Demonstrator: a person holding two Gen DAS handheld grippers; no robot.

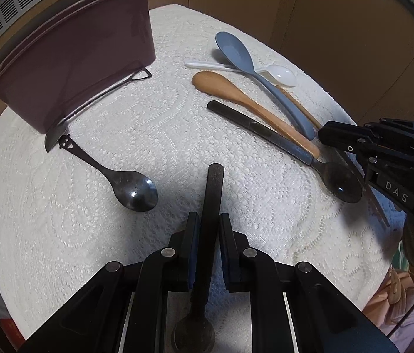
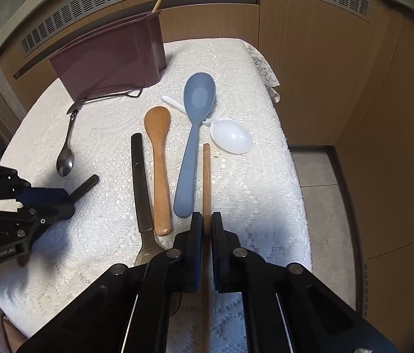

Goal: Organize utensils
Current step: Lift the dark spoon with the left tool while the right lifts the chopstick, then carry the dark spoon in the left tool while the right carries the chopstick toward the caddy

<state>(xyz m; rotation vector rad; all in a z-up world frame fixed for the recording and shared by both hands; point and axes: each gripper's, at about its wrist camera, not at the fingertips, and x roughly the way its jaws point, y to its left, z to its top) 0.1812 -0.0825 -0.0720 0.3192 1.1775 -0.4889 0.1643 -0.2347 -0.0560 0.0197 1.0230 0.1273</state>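
both grippers clamped on utensils

while the left gripper point(image 1: 208, 226) grips a black-handled spoon point(image 1: 211, 206) at the bottom centre of its view, the right gripper point(image 2: 206, 229) pinches a thin wooden stick point(image 2: 206, 176) at the bottom centre of its own. both sit over a white lace cloth point(image 1: 148, 135). a maroon holder point(image 2: 112, 61) stands upper left, a wire-handled tool point(image 2: 110, 96) at its base. mid-frame lie a steel spoon point(image 2: 65, 158), black-handled fork point(image 2: 140, 188), wooden spoon point(image 2: 158, 158), blue spoon point(image 2: 195, 123) and white spoon point(image 2: 230, 138).
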